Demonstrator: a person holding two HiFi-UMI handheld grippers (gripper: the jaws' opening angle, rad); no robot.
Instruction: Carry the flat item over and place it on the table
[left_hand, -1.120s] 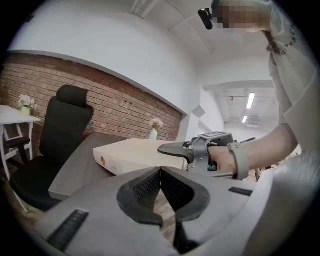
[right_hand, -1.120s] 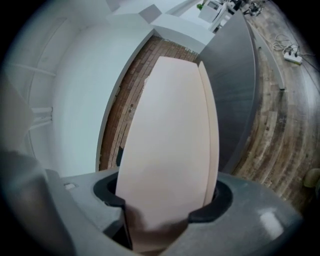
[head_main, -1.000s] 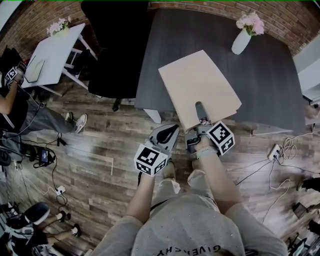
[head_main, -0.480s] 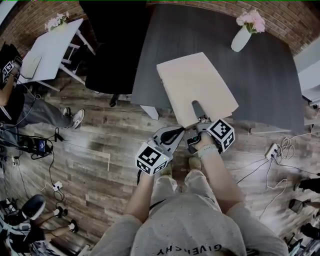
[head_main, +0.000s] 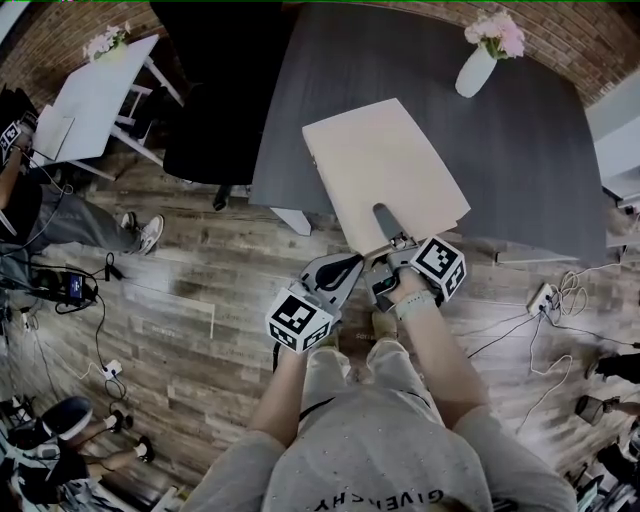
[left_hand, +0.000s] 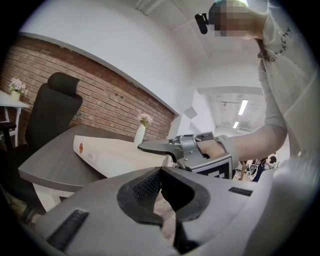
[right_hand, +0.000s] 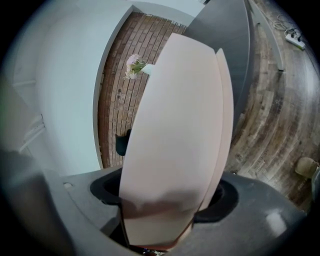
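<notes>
A broad, flat sheet of pale beige cardboard (head_main: 385, 165) lies on the dark grey rectangular table (head_main: 520, 150). It sits askew towards the near-left corner. One of its corners juts out past the near edge, over the floor.

The right gripper (head_main: 386, 222) reaches in over that near edge. One dark finger lies along the top of the sheet and the other is out of sight beneath it. Its jaws have just been opening and now stand wide. In the right gripper view the sheet's near end is between them and fills most of the gap. The left gripper (head_main: 345, 266) hangs just beside the right one, off the table and over the floor. Its jaw tips are together with nothing between them.

A white vase with pink flowers (head_main: 476, 70) stands near the far edge, well apart from the sheet, with bare tabletop between them. A black office chair (head_main: 215, 110) stands against the table's left edge, near the sheet's far-left corner. Beyond it is a small white side table (head_main: 95, 100). White cables and a power strip (head_main: 545, 298) trail on the wooden plank floor (head_main: 200, 300) below the table's near-right corner. Another person's legs and shoes (head_main: 140, 232) show at the left.
</notes>
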